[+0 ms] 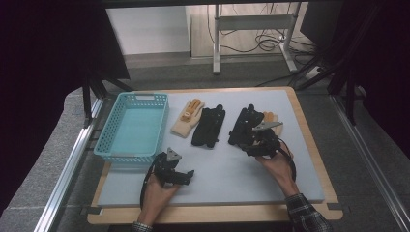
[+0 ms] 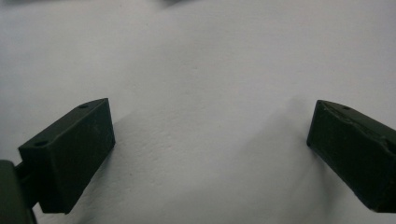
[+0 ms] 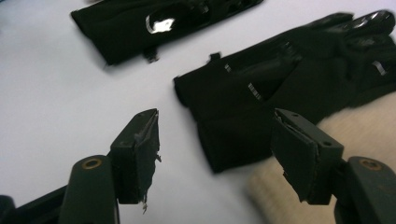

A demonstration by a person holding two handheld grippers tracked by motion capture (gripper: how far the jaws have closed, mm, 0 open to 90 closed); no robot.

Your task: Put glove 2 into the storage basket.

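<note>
Right gripper (image 3: 215,154) hovering w/ jaws spread over black glove (image 3: 261,98) cuff, left gripper (image 2: 210,154) resting spread wide on bare grey mat (image 2: 201,70), nr blue basket (image 1: 133,126).

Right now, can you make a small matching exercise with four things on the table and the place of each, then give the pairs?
1. basket
2. cream glove with orange print
3. left hand-held gripper
4. right hand-held gripper

a. over bare mat, near edge
b. far left of mat
c. above a black glove
d. between basket and the middle black glove

Pairs: 1-b, 2-d, 3-a, 4-c
</note>
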